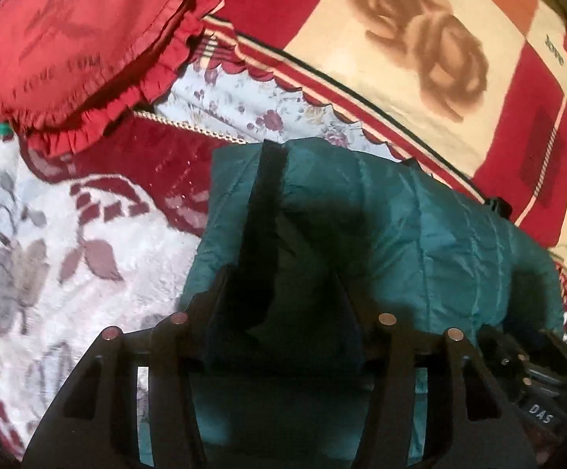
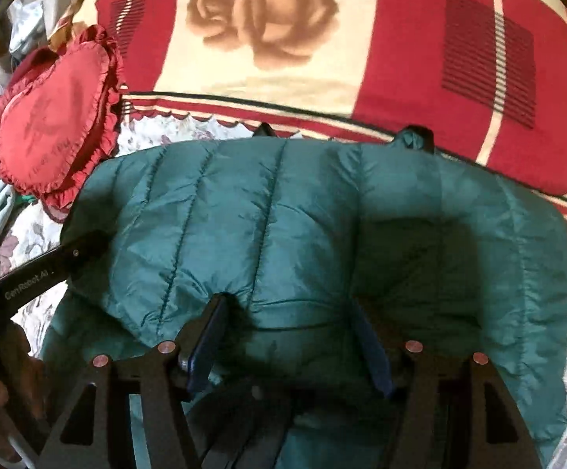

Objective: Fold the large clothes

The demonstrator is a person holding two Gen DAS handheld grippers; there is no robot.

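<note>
teal quilted jacket lies folded on the floral bedspread; only the right wrist view shows the right gripper spread over its hem, the left gripper likewise parted.

A red frilled heart cushion lay at ten o'clock on a white floral bedspread; a red-and-cream rose-print blanket stretched across twelve o'clock.

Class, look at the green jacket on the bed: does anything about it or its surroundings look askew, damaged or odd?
Nothing stands out. The green jacket lies folded into a puffy bundle on the bed cover, with ordinary creases and no tear visible. The red cushion rests beside it, against the blanket.
</note>
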